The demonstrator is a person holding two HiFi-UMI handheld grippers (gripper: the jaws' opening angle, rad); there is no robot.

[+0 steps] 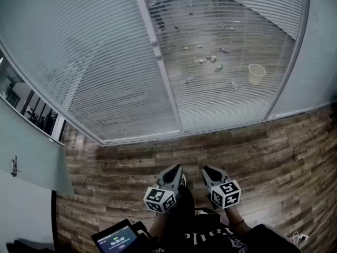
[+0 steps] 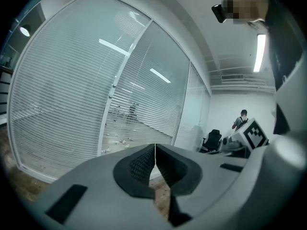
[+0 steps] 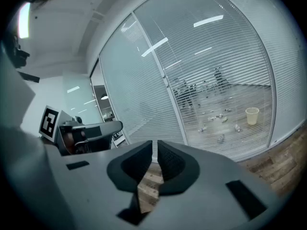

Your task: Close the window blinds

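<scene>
The window blinds fill the wall ahead in two panes. The left pane (image 1: 95,62) (image 2: 57,104) has its slats turned nearly shut and looks pale and opaque. On the right pane (image 1: 231,78) (image 3: 220,75) the slats stand open, so the room behind shows through. A white post (image 1: 163,78) with a small fitting (image 1: 156,45) divides the panes. Both grippers are held low near my body, well back from the glass. My left gripper (image 1: 179,168) (image 2: 155,145) is shut with nothing in it. My right gripper (image 1: 205,169) (image 3: 154,143) is also shut and holds nothing.
A wooden floor (image 1: 274,157) runs from my feet to the window's base. Behind the glass lie a paper cup (image 1: 256,74) (image 3: 252,115) and scattered litter. A tablet (image 1: 117,239) sits at my lower left. A glass door with a handle (image 1: 15,166) stands left. A person (image 2: 242,119) is far off.
</scene>
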